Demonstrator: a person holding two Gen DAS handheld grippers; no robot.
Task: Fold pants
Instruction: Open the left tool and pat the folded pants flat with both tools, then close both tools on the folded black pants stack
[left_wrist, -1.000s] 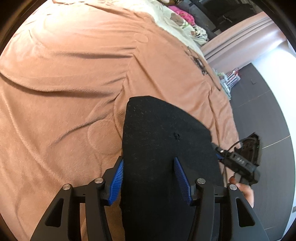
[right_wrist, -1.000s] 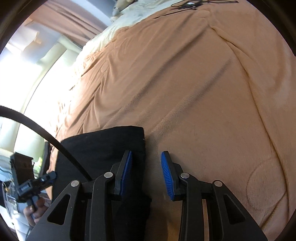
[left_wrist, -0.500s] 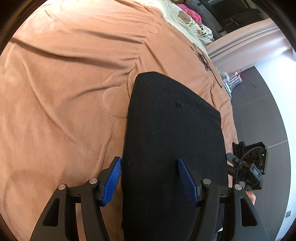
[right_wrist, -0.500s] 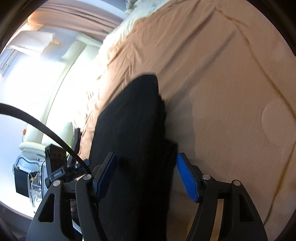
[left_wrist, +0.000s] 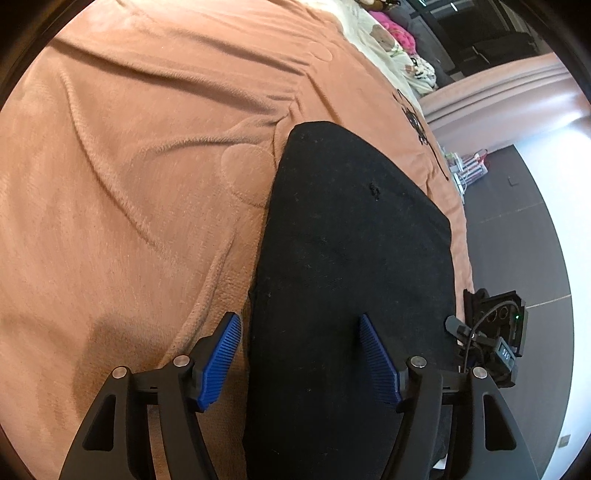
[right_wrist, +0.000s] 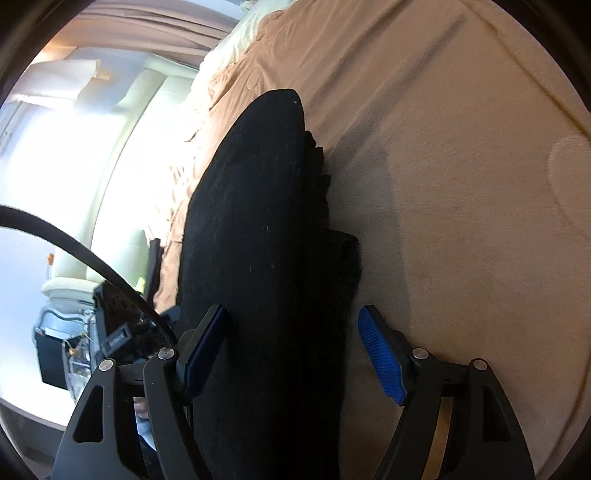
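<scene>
On peach blanket (left_wrist: 129, 184): one folded black pants (left_wrist: 351, 258); left gripper (left_wrist: 301, 354), right gripper (right_wrist: 293, 350) just opening wide, straddling, unclamped.

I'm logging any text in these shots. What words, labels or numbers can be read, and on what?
No text reads clearly in either view.
Small display on the right gripper, left wrist view: digits show, too small to read.
Label on the left gripper, right wrist view: blurred, unreadable.
Dark print on the blanket: a drawing, not letters as far as I can tell.
Pants: no label visible.
</scene>
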